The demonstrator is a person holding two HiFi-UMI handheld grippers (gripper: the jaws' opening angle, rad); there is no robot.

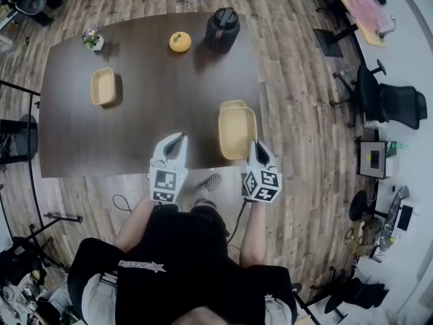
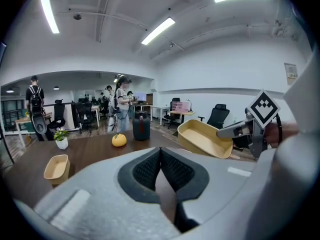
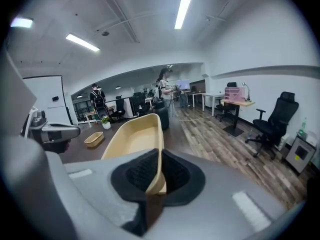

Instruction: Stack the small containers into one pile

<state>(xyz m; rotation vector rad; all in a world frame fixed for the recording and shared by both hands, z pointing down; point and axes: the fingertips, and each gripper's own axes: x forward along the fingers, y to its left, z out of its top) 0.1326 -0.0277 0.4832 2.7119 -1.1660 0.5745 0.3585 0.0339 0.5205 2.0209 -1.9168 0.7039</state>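
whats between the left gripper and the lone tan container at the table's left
Bare tabletop only, between the left gripper and that tan container; the head view shows it.

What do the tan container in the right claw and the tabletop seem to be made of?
Tan container: probably moulded plastic or a fibre composite. It has a matte, even colour and a thin, rounded rim.
Tabletop: dark brown wood or wood-look laminate. It looks smooth with a slight sheen, and no grain can be made out.

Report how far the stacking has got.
Done: no pile yet. In hand: the right claw is shut on the rim of one tan container, lifted; a second container peeks out beyond it. Left: the third container sits alone at far left; the left claw is shut, empty.
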